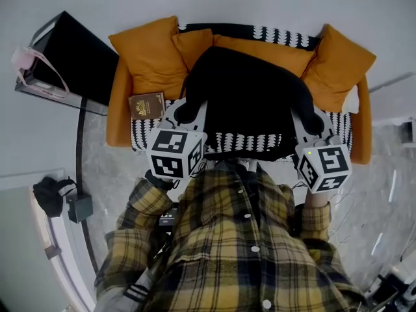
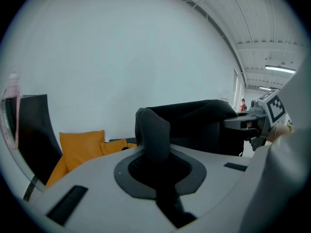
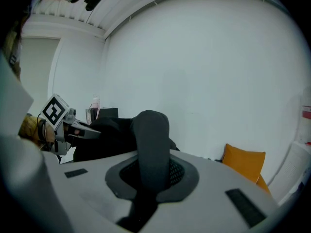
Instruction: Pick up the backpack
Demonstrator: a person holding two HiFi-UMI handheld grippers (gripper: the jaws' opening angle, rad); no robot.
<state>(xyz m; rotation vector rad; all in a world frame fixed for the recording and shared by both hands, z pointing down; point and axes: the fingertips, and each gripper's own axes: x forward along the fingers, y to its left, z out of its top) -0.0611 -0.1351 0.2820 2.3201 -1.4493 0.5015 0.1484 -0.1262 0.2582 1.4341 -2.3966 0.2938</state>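
Note:
The black backpack (image 1: 250, 103) hangs in front of me over the sofa, held up by its two shoulder straps. My left gripper (image 1: 187, 114) is shut on the left strap (image 2: 153, 137), which runs up between its jaws. My right gripper (image 1: 313, 125) is shut on the right strap (image 3: 151, 147) in the same way. In the left gripper view the backpack's body (image 2: 204, 125) fills the middle, with the right gripper (image 2: 260, 118) beyond it. The right gripper view shows the pack (image 3: 99, 137) and the left gripper (image 3: 60, 123) at its left.
Beneath the pack stands an orange sofa (image 1: 120, 103) with orange cushions (image 1: 151, 51) and a black-and-white patterned throw (image 1: 279, 36). A brown book (image 1: 147, 104) lies on its left seat. A black side table (image 1: 75, 57) stands at the left, and a small black bag (image 1: 49, 195) lies on the floor.

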